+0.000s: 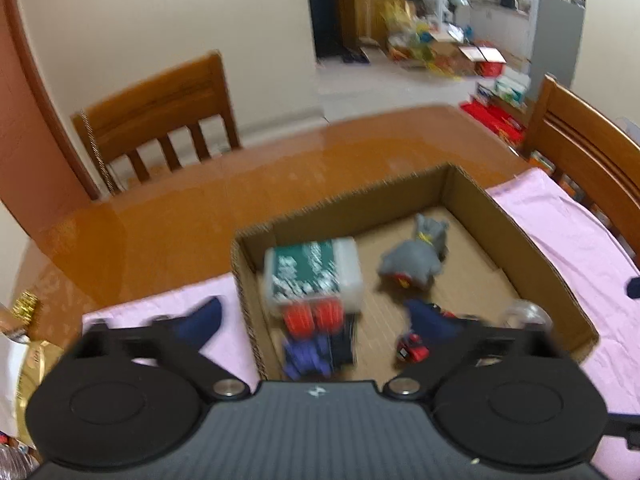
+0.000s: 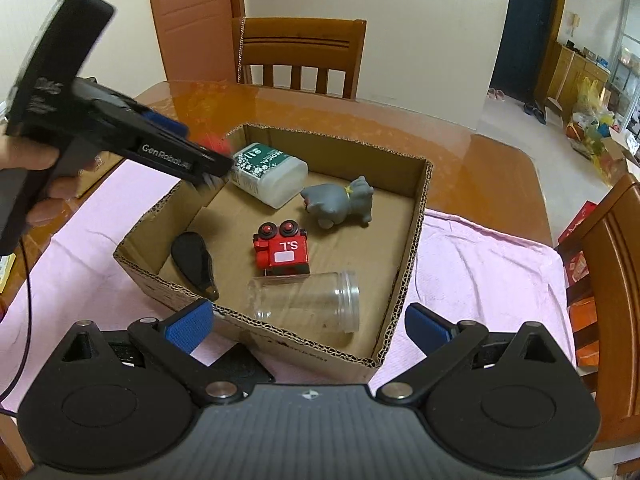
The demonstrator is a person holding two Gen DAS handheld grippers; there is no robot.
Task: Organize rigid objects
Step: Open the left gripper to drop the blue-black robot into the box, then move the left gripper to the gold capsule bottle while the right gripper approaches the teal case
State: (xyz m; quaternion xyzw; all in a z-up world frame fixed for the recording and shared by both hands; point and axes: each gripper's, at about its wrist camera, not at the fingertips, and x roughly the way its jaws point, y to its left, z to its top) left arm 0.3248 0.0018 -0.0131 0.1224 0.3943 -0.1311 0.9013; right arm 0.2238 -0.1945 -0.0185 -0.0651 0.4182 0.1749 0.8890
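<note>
Reading "S.L" on the red toy [image 2: 282, 251] in the cardboard box [image 2: 416, 216]; both grippers' fingers [image 2: 191, 325] spread, empty.

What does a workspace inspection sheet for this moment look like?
Surface: glossy wooden table; pink cloth under cardboard box.
Job's things: in box, white bottle, grey toy animal, red toy, clear jar on its side, black oval item, blurred red-wheeled toy.
Clutter: gold packaging at table edge.
Grippers: left gripper open above box; right gripper open.
Cables: dark cable below left gripper's handle.
Surroundings: wooden chair, door.
</note>
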